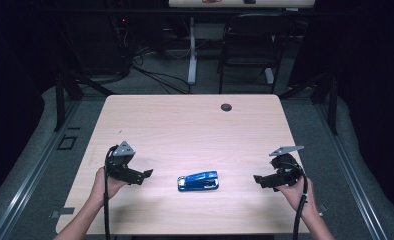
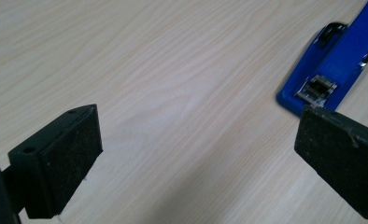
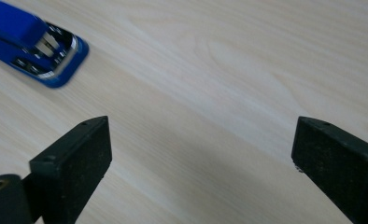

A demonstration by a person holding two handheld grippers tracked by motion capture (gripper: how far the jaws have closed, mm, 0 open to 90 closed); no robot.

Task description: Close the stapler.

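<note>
A blue stapler (image 1: 198, 181) lies flat on the light wooden table (image 1: 190, 125), near its front edge. My left gripper (image 1: 146, 175) hovers to the stapler's left, jaws wide apart and empty. In the left gripper view the stapler (image 2: 334, 56) sits at the upper right, just beyond the right jaw, and the left gripper (image 2: 196, 158) holds nothing. My right gripper (image 1: 257, 180) is held to the stapler's right, also open and empty. In the right gripper view the stapler (image 3: 35, 44) lies at the upper left, ahead of the right gripper (image 3: 201, 163).
A small dark round cable hole (image 1: 226, 107) sits near the table's far edge. Behind the table stand a black chair (image 1: 250, 45) and a white desk leg (image 1: 192, 50) with cables on the floor. Bare tabletop surrounds the stapler.
</note>
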